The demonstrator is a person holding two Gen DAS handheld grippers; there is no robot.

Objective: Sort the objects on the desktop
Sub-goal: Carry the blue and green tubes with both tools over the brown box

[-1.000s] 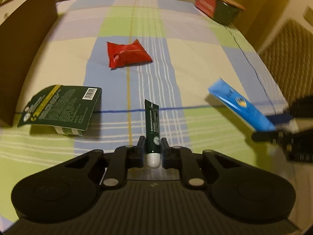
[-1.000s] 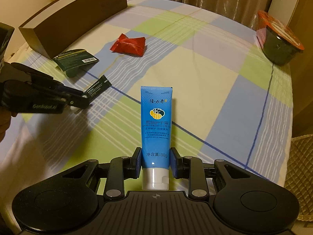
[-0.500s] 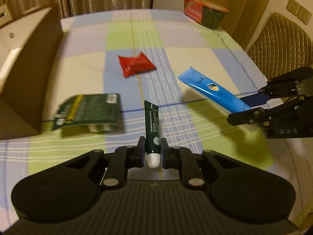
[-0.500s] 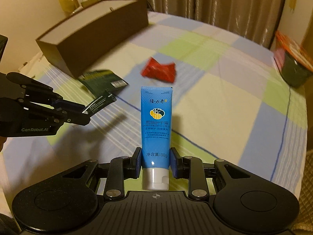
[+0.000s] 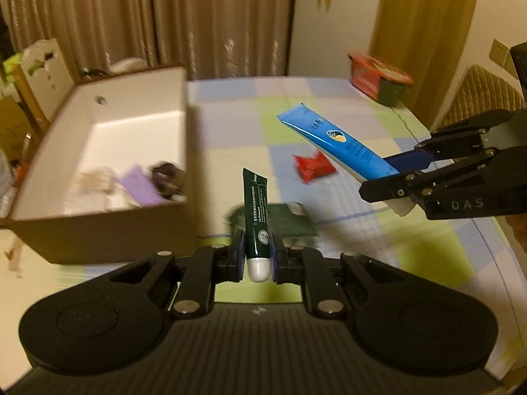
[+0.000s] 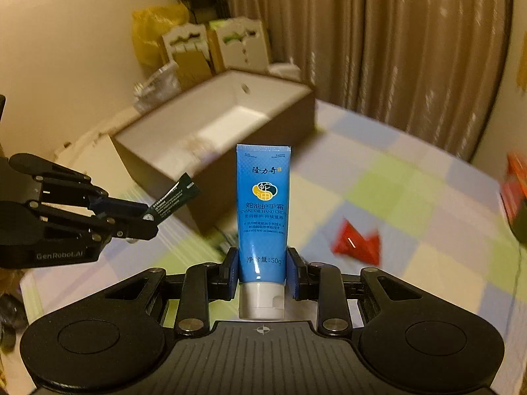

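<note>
My left gripper [image 5: 258, 253] is shut on a small dark green tube [image 5: 256, 210] and holds it in the air beside the open brown box [image 5: 98, 227]. My right gripper [image 6: 262, 273] is shut on a blue hand cream tube [image 6: 263, 210], also lifted above the table. Each gripper shows in the other's view: the right one [image 5: 388, 181] with the blue tube [image 5: 332, 141], the left one [image 6: 145, 220] with the green tube [image 6: 174, 197]. A red snack packet [image 5: 313, 167] and a dark green packet [image 5: 283, 220] lie on the checked cloth.
The box [image 6: 214, 131] has a white inside and holds several small items [image 5: 138, 184]. A red-lidded bowl [image 5: 378, 80] stands at the table's far right corner. A padded chair [image 5: 484, 98] is at the right. Curtains [image 5: 197, 16] hang behind.
Both grippers have risen and swung left toward the brown box, tubes still held. The box's open inside has come into view in both views.
</note>
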